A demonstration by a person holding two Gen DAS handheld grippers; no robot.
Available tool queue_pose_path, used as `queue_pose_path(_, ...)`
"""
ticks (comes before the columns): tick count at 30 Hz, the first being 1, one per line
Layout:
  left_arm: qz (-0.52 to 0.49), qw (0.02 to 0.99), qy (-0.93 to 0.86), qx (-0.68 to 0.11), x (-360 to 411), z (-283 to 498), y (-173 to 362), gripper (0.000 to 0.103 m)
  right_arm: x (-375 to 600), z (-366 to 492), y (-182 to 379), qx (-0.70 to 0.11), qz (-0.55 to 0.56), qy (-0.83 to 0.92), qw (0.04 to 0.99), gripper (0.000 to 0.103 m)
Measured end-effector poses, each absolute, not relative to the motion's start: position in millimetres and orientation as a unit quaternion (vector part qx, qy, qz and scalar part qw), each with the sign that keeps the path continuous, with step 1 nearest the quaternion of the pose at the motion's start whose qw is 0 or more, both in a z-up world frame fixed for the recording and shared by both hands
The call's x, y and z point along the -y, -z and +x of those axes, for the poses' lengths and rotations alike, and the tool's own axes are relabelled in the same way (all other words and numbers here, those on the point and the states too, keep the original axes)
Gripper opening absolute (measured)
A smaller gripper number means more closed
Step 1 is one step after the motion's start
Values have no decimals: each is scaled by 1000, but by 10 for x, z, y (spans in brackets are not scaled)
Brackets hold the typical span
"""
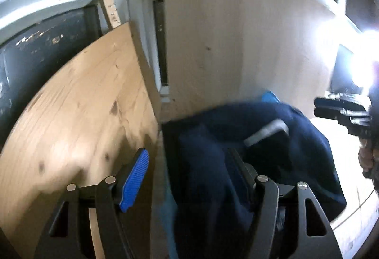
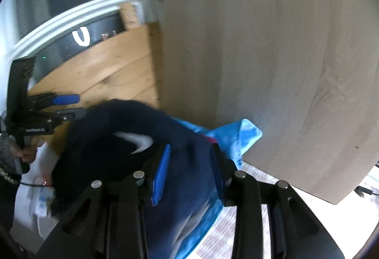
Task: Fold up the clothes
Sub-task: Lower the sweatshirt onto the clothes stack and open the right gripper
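A dark navy garment [image 1: 208,164] with a white swoosh mark [image 2: 135,140] hangs bunched between both grippers, beside a wooden tabletop [image 1: 71,104]. My left gripper [image 1: 187,154] is open. Its blue left pad [image 1: 135,180] is bare over the table, and the cloth drapes over its right finger. My right gripper [image 2: 189,164] is shut on the navy garment [image 2: 184,176], whose folds fill the gap between the pads. Light blue cloth [image 2: 246,138] sticks out behind that grip. Each view shows the other gripper: the right gripper [image 1: 341,114] and the left gripper [image 2: 73,106].
A pale wood panel [image 1: 236,33] stands upright just behind the garment. A black device with a white U mark [image 2: 80,38] sits at the table's far edge. White items [image 2: 40,187] lie at lower left. Strong glare [image 1: 355,52] washes out the right side.
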State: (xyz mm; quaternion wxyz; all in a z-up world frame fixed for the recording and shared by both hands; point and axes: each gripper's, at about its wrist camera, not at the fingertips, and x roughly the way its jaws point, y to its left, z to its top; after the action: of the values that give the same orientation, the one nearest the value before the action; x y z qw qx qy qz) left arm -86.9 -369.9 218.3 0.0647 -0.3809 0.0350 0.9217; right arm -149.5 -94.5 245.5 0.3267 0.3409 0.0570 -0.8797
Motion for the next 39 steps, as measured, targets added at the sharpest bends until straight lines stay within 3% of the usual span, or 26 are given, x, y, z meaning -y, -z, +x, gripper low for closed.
queue_pose_path(6,-444,18,-894,-58,3770,-644,-1702,67,1078,-1395,-2022,-141,377,860,314,33)
queue_pose_path(12,-403,-13,-911,-81,3737,-279,-2048,63,643,-1112,-2367,-59,332,887,314,33)
queue_pose_path(17,-386,138,-911,-48,3078,-66,-2218,64,706,-803,-2404,-90,319,882,336,33)
queue_pose_path(22,-399,232,-882,-99,2305,-145,-1926,65,938,-857,-2223,-109,341,864,353,33)
queue_pose_path(24,-437,215,-863,-133,2215,-240,-1629,64,1068,-972,-2078,-133,356,859,342,33)
queue_pose_path(27,-468,195,-856,-103,2484,-178,-1508,56,1037,-1067,-1898,-152,386,852,318,33)
queue_pose_path(32,-419,104,-902,-19,3240,258,-1965,61,754,-813,-2177,-72,363,871,324,37)
queue_pose_path(34,-394,63,-917,2,3445,325,-2069,63,754,-645,-2238,-45,358,872,332,46)
queue_pose_path(39,-388,35,-921,-3,3434,110,-1869,67,1012,-362,-2070,-36,375,870,319,51)
